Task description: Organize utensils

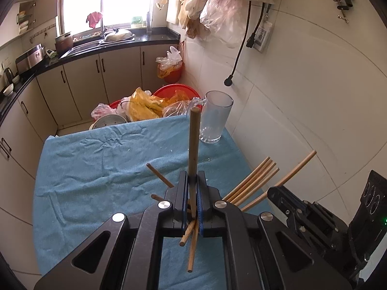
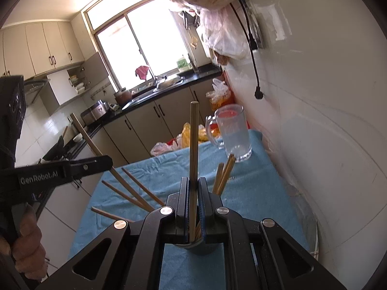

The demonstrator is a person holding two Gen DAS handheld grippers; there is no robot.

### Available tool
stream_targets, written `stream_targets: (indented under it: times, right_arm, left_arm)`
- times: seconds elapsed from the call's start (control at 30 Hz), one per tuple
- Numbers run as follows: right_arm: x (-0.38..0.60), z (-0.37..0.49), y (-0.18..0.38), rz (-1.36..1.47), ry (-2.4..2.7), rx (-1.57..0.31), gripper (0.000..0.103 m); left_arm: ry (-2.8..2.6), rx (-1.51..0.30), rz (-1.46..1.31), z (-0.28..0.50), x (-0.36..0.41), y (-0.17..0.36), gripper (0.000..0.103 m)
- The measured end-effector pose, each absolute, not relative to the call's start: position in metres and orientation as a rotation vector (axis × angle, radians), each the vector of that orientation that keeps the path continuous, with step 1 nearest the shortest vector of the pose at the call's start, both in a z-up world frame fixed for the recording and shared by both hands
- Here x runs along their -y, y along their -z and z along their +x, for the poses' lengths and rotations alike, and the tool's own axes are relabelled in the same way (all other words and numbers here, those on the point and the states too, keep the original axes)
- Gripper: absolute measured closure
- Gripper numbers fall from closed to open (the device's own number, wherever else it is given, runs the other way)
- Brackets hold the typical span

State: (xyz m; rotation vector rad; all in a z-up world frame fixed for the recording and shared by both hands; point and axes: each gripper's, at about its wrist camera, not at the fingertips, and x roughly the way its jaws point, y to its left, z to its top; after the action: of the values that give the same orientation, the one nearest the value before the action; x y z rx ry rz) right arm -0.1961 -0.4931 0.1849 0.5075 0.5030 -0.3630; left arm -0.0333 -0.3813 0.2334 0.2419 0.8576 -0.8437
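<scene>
Left tool [image 1: 192, 188] clamps chopstick [image 1: 193, 145] | right tool [image 2: 192, 191] clamps chopstick; mug [image 1: 216, 118] at cloth's far edge

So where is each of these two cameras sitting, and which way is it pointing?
Left wrist: on the left gripper, facing along a clamped chopstick toward the glass mug; the right gripper shows at lower right.
Right wrist: on the right gripper, clamping another chopstick; the left hand shows.
Shared: mug, blue cloth.
</scene>
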Motion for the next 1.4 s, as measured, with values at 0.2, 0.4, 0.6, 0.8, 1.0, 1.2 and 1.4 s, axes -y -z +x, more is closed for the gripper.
stream_targets:
  times: [0.2, 0.4, 0.6, 0.8, 1.0, 1.2, 1.4]
  right_arm:
    - [0.495, -0.194, -0.185, 0.518, 0.356, -0.523, 0.094]
    - [0.492, -0.199, -0.189, 0.518, 0.368, -0.511, 0.082]
    - [0.491, -0.213, -0.204, 0.515, 0.403, -0.472, 0.070]
    - [0.491, -0.232, -0.222, 0.495, 0.486, -0.435, 0.030]
    - [0.481, -0.245, -0.234, 0.472, 0.586, -0.453, 0.012]
    - [0.466, -0.264, -0.239, 0.455, 0.638, -0.474, 0.009]
    - [0.433, -0.287, -0.244, 0.412, 0.645, -0.494, 0.008]
  left_arm:
    - [0.839, -0.850, 0.232, -0.034, 0.380, -0.236, 0.076]
    - [0.833, -0.833, 0.198, -0.035, 0.372, -0.246, 0.070]
    - [0.808, -0.778, 0.161, -0.038, 0.357, -0.265, 0.063]
    - [0.729, -0.665, 0.135, -0.046, 0.333, -0.286, 0.037]
    - [0.575, -0.496, 0.160, -0.061, 0.300, -0.298, 0.010]
    - [0.534, -0.463, 0.237, -0.075, 0.276, -0.293, 0.004]
    - [0.563, -0.498, 0.274, -0.091, 0.252, -0.277, 0.003]
